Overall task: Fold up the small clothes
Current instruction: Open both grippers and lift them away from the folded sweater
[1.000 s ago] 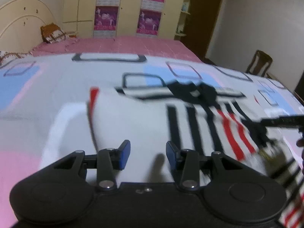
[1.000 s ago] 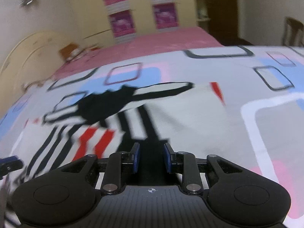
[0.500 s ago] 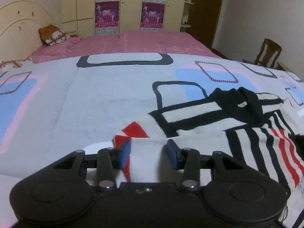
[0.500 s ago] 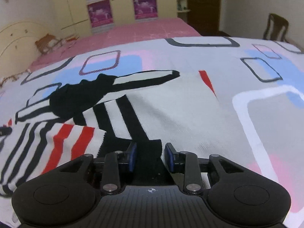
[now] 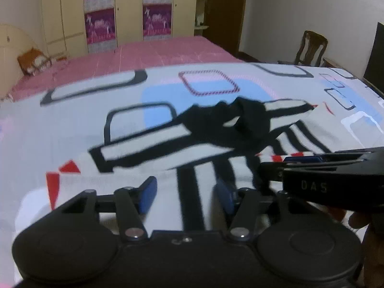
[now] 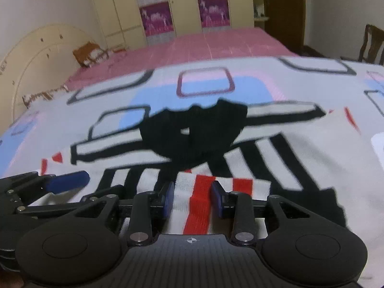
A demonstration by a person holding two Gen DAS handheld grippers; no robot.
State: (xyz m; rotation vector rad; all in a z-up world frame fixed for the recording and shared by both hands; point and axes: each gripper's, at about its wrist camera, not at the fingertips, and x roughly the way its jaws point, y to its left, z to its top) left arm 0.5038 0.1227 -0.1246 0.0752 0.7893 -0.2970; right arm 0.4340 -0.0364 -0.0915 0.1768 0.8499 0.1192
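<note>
A white knit sweater [image 5: 144, 148] with black and red stripes and a black collar [image 6: 192, 132] lies spread on the patterned bed cover [image 5: 72, 124]. My left gripper [image 5: 186, 194] hovers low over its near part. Its jaws are opening, and white cloth with a black stripe lies beneath the gap, untouched by the pads. My right gripper [image 6: 192, 198] has a folded red-and-white striped edge [image 6: 199, 204] of the sweater filling the space between its pads. Those jaws are starting to open. The grippers sit close together, with the right gripper [image 5: 288, 165] beside the left one.
A pink bedspread [image 6: 216, 45] covers the far half of the bed. Behind it stand a yellow wardrobe [image 5: 129, 7] with purple posters and a curved headboard [image 6: 40, 55]. A wooden chair [image 5: 310, 48] stands at the right. A hand [image 5: 355, 220] holds the right gripper.
Both grippers have swung inward over the sweater's middle and now sit side by side. The left jaws have spread wider off the cloth. The right jaws now show red-striped cloth instead of black.
</note>
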